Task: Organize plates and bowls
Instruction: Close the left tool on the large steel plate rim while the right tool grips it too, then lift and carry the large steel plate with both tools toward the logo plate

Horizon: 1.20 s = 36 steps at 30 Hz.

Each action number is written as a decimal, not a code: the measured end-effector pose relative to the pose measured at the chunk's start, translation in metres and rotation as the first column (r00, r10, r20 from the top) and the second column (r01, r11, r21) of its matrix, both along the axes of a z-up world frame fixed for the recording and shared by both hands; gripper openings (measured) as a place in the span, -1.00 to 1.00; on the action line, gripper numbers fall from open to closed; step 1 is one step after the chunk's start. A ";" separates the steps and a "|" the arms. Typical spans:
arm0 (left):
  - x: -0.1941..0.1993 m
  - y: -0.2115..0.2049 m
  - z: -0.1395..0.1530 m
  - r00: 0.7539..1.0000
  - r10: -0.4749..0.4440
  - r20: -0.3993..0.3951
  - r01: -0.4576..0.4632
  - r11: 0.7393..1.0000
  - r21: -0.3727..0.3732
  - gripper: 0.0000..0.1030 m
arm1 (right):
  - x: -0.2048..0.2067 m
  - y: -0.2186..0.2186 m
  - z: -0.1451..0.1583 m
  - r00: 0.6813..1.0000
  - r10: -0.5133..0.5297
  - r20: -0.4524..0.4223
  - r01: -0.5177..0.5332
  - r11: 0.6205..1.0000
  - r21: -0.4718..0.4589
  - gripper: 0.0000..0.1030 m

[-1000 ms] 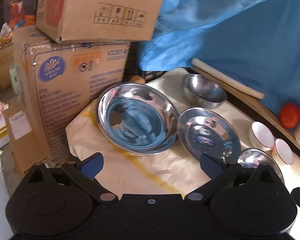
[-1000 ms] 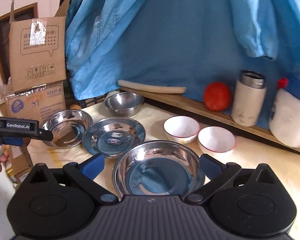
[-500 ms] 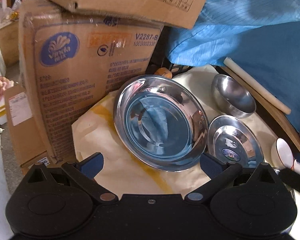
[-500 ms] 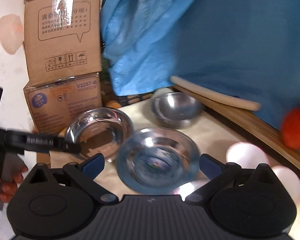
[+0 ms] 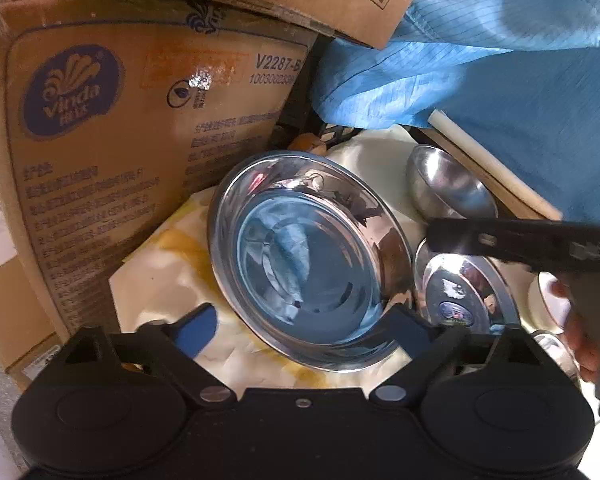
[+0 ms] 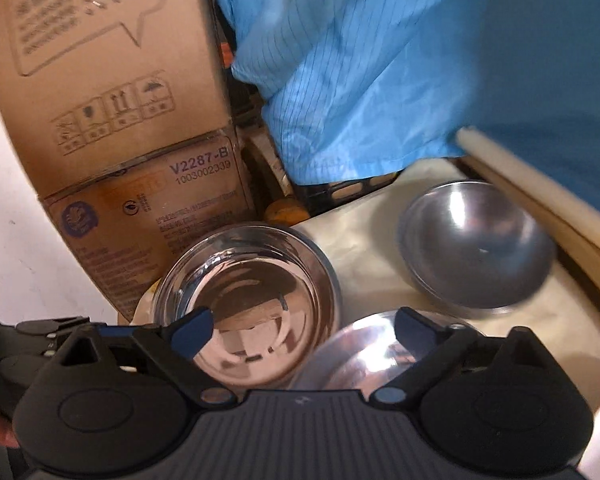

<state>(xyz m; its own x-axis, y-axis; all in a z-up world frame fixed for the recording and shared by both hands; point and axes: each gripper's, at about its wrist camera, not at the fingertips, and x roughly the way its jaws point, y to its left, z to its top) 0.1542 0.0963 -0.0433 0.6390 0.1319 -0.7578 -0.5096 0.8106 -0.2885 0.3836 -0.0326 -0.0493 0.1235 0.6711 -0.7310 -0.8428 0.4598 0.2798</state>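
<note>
A large steel dish [image 5: 308, 256] lies on the cream table cover, right in front of my open, empty left gripper [image 5: 304, 330]; it also shows in the right wrist view [image 6: 248, 300]. A smaller steel plate [image 5: 464, 292] with a sticker lies to its right, and shows low in the right wrist view [image 6: 372, 348]. A round steel bowl [image 5: 444, 184] sits behind them, also in the right wrist view [image 6: 476, 244]. My right gripper [image 6: 304, 332] is open and empty, above the dish and the plate. Its body crosses the left wrist view [image 5: 540, 244].
Stacked cardboard boxes [image 5: 132, 128] stand close at the left of the table. Blue cloth [image 6: 380, 64] hangs behind. A pale rolling pin [image 5: 492, 168] lies on a wooden ledge at the back. A white bowl [image 5: 548, 300] shows partly behind the right gripper.
Both grippers have moved left and closer to the large steel dish. The right gripper has swung from the white bowls toward the dish and now crosses the left wrist view.
</note>
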 end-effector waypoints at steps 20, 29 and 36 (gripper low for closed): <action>0.001 0.035 -0.016 0.998 0.061 -0.002 -0.061 0.990 -0.130 -0.55 | 0.015 0.043 -0.038 0.999 -0.052 -0.001 0.051 0.985 -0.167 -0.51; -0.016 0.034 -0.007 0.992 0.128 -0.003 -0.127 0.984 -0.128 -0.70 | 0.008 0.041 -0.029 0.995 -0.087 -0.045 0.080 0.988 -0.134 -0.75; -0.033 0.031 0.010 0.985 0.173 0.011 -0.170 0.978 -0.117 -0.70 | -0.013 0.032 -0.008 0.995 -0.081 -0.061 0.075 0.992 -0.100 -0.80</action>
